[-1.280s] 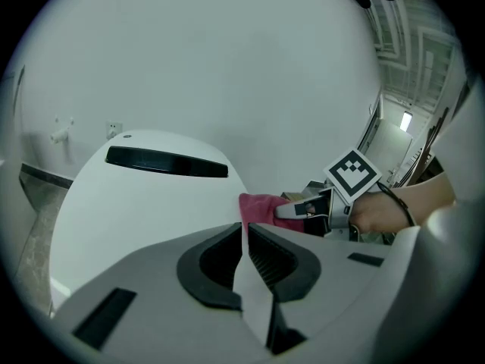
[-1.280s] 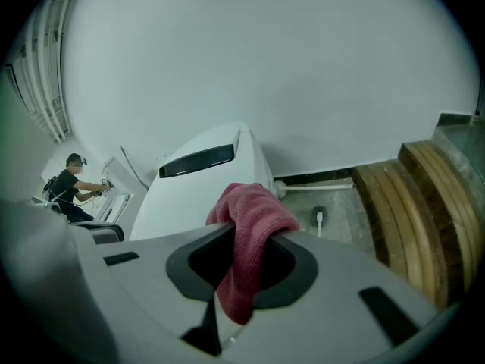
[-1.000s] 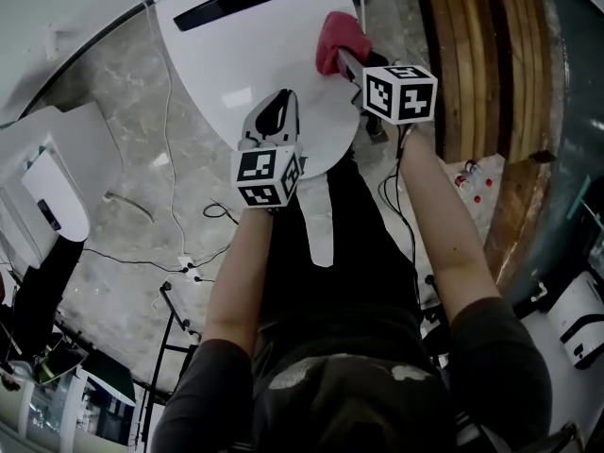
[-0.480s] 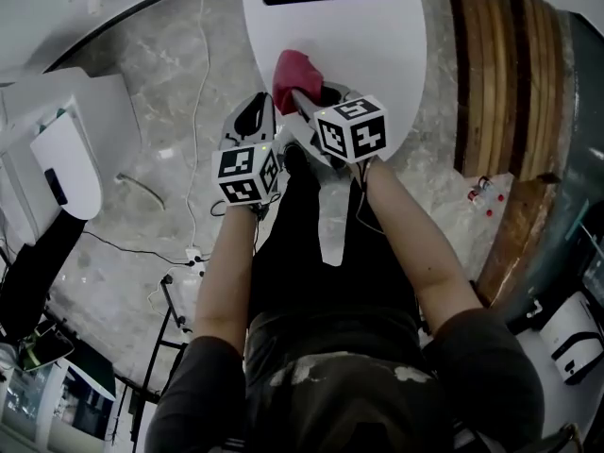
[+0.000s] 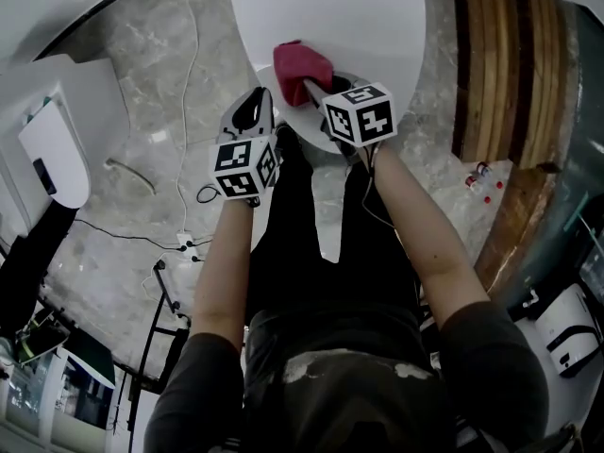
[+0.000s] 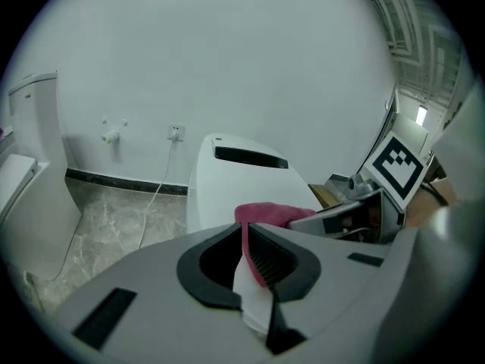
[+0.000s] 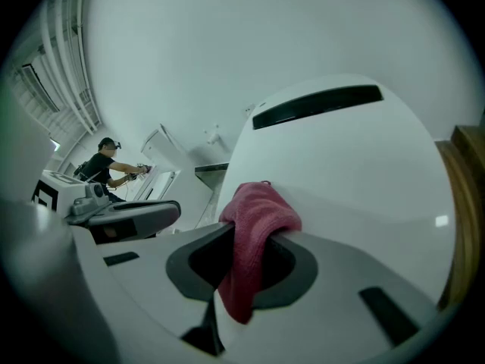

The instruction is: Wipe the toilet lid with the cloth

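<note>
Red cloth (image 7: 254,218) is pinched between the jaws of the right gripper (image 7: 242,271). Its bunched end is pushed out past the tips and a tail is left hanging back between them. Just to the left, the left gripper (image 6: 246,260) is held with its jaws pressed together (only a thin slit is left, and nothing is clamped in it). In the head view both grippers are seen side by side at upper centre. The cloth is laid against the near end of the white toilet lid (image 5: 349,26), whose dark slot is seen further back in both gripper views. Grey marble floor (image 5: 132,102) is crossed by a thin cable (image 5: 185,111) at the left, and a wooden panel (image 5: 491,55) is seen at the right.
</note>
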`<act>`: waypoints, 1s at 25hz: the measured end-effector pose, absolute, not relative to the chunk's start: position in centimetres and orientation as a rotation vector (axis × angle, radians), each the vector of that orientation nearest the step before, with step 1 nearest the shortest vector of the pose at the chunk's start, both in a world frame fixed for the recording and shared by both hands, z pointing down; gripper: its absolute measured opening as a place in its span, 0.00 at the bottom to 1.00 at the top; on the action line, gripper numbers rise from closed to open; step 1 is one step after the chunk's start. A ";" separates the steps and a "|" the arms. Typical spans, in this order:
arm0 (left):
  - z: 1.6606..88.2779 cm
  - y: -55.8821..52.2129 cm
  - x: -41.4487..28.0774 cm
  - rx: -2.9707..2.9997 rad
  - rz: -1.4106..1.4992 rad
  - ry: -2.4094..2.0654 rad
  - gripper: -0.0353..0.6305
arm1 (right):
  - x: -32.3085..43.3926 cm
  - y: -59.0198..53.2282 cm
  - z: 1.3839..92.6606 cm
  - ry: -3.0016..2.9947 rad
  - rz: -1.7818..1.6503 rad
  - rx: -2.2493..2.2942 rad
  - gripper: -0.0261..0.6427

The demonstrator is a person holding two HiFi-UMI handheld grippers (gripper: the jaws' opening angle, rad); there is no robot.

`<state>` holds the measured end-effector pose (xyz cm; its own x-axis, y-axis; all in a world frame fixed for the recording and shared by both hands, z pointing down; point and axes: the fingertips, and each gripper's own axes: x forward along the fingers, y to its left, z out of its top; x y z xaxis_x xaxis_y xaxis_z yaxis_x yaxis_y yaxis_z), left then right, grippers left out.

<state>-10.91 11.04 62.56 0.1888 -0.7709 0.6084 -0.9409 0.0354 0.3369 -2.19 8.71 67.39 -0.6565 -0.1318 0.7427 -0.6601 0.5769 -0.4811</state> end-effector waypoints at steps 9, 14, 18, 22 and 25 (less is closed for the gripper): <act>62.7 8.6 1.5 1.862 0.362 -1.527 0.10 | 11.9 5.4 68.3 -2.089 1.056 0.793 0.12; 62.8 7.6 8.9 1.877 0.349 -1.481 0.10 | 19.8 4.7 68.7 -2.064 1.084 0.865 0.12; 62.5 8.0 14.3 1.905 0.339 -1.419 0.10 | 24.3 5.0 69.6 -2.032 1.097 0.893 0.12; 62.1 9.1 16.9 1.965 0.346 -1.338 0.10 | 25.5 5.6 68.8 -2.014 1.092 0.946 0.12; 62.4 9.8 15.8 1.979 0.376 -1.320 0.10 | 24.2 6.3 67.7 -2.031 1.096 0.969 0.12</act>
